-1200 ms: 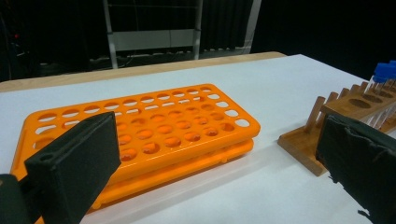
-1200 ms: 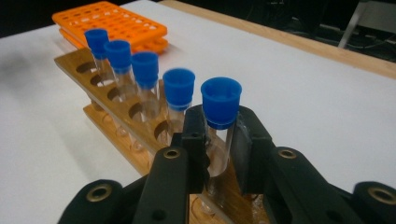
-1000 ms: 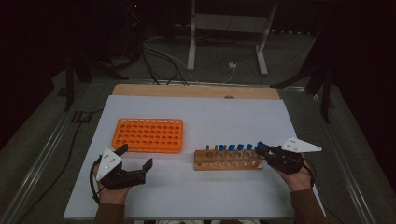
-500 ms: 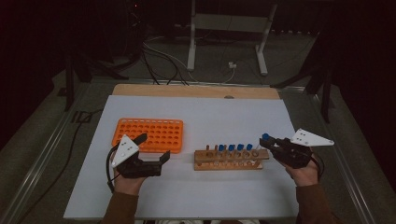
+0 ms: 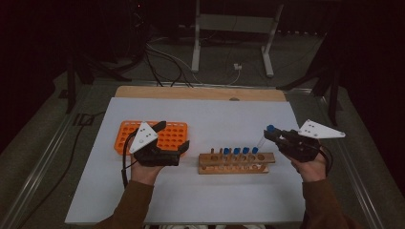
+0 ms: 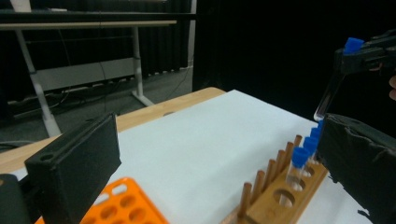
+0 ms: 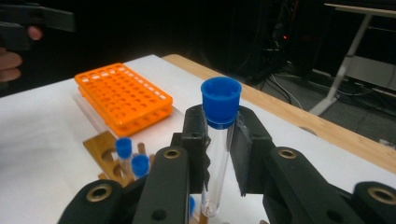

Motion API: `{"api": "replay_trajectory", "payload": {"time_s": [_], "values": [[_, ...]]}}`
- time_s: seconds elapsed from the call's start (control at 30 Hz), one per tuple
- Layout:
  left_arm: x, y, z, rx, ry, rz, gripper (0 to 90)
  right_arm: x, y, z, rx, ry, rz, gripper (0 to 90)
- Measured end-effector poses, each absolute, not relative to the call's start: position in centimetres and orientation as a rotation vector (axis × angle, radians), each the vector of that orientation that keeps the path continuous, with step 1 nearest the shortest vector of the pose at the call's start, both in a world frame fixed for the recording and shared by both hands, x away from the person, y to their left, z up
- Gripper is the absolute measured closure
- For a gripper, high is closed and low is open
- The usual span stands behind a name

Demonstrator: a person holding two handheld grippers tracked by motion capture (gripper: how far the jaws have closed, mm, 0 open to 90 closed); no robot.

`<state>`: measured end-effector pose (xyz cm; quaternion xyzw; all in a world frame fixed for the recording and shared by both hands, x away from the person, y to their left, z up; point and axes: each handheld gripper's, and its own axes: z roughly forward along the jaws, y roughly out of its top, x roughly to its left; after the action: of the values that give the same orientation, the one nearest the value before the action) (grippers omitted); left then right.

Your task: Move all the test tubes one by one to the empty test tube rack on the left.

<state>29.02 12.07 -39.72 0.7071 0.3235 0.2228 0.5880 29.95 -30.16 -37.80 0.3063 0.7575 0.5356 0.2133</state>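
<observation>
Wooden rack (image 5: 237, 162) is the landmark, sitting near the front of the white tabletop (image 5: 229, 119) with four blue-capped tubes (image 5: 239, 151) standing in it. Right of it, the right tongs (image 5: 273, 136) have risen since a moment ago and now hold a clear blue-capped test tube (image 7: 217, 135) clenched, lifted clear above the rack's right end. Left of the rack, the left tongs (image 5: 176, 138) have moved up beside the orange tray (image 5: 175, 136), jaws spread and empty. Beyond the rack, a wooden edge (image 5: 200, 92), cables (image 5: 167, 62) and a metal stand (image 5: 231, 28) sit in a dark room.
</observation>
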Motion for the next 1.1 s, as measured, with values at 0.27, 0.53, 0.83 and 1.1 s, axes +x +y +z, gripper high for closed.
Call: {"api": "replay_trajectory", "payload": {"time_s": [0.27, 0.53, 0.83, 1.1], "values": [[30.6, 10.0, -40.4, 1.686, 0.736, 0.464, 3.5, 31.4, -27.2, -37.4, 0.820, 2.149, 1.486, 76.6], [31.1, 7.9, -41.2, 1.719, 0.705, 0.429, 5.7, 32.3, -25.0, -37.0, 0.810, 2.170, 1.520, 76.4], [31.5, 6.1, -41.1, 1.747, 0.673, 0.393, 13.4, 33.0, -22.2, -37.0, 0.797, 2.197, 1.565, 76.4], [31.6, 4.1, -40.9, 1.774, 0.673, 0.412, 29.2, 33.0, -19.5, -37.1, 0.754, 2.245, 1.578, 76.4]]}}
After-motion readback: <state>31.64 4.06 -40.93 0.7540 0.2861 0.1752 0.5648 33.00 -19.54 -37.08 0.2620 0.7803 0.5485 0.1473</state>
